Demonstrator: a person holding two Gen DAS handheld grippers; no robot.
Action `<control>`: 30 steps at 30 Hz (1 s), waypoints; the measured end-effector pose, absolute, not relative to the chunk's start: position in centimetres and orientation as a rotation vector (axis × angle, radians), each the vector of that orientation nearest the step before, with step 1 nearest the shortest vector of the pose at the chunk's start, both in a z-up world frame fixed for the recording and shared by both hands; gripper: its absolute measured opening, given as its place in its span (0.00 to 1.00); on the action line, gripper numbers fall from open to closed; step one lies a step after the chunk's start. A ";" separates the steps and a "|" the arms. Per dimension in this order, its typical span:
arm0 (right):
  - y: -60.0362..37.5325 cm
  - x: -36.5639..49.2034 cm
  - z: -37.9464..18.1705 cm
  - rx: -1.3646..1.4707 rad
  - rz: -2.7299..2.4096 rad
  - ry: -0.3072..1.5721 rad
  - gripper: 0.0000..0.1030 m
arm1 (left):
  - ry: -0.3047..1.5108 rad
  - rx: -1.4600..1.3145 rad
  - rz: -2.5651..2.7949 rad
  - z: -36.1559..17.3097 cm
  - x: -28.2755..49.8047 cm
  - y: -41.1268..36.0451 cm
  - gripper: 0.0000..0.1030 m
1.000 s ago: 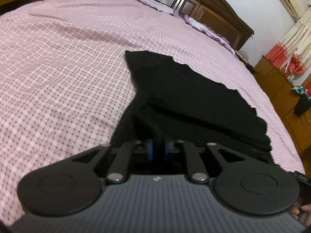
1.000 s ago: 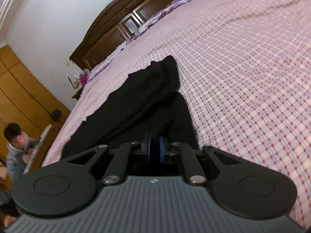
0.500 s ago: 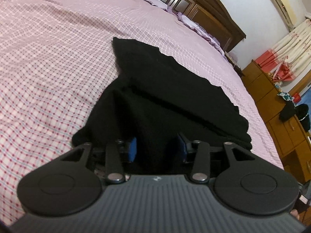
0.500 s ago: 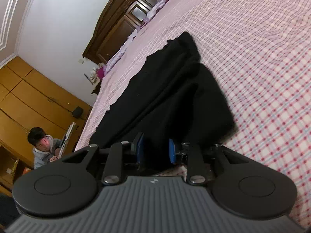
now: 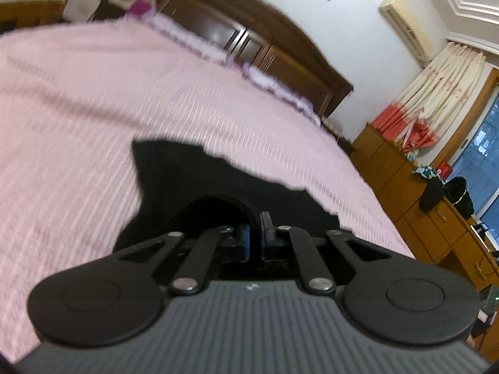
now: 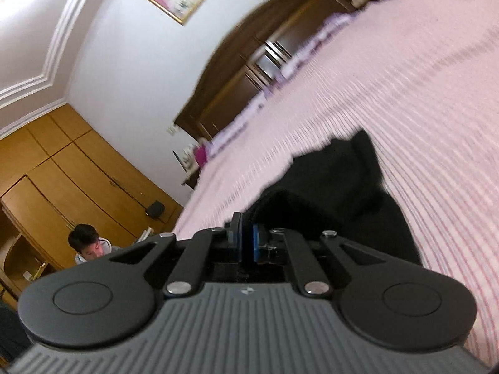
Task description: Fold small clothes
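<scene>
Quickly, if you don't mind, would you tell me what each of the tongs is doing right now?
Left tongs: closed, pinching a fold of the black garment.
Right tongs: closed, pinching the same black garment.

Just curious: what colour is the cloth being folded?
Plain black garment, seen best in the left wrist view.

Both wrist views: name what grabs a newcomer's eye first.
The black garment stands out, dark against the pink bedspread in the lower middle of both views. Each gripper pinches a raised fold of it: the left gripper and the right gripper. Behind, the dark wooden headboard crosses the top.
</scene>
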State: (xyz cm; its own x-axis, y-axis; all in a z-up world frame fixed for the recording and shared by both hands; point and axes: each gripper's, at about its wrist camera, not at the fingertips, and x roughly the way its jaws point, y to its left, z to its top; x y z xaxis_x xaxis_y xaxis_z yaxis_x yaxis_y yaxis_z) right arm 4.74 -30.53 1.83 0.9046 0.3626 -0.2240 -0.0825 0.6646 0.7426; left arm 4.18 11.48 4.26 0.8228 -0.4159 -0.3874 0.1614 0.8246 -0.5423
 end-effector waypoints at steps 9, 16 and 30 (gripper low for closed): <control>-31.0 11.1 6.7 0.716 0.224 0.262 0.06 | 0.424 -0.474 -0.252 8.2 10.4 10.8 0.07; -29.6 17.1 6.1 0.601 0.137 0.300 0.06 | 0.460 -0.445 -0.193 6.9 16.4 9.9 0.07; -28.6 27.3 -2.5 0.607 -0.018 0.487 0.08 | 0.692 -0.369 -0.128 -0.8 24.6 9.8 0.11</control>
State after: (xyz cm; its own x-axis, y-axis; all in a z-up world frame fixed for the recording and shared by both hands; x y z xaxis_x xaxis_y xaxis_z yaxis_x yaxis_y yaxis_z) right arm 27.31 -28.63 -2.54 0.8871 0.1244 -0.4446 0.1565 0.8250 0.5430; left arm 24.64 9.83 -0.81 0.7651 -0.2355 -0.5992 -0.0065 0.9278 -0.3730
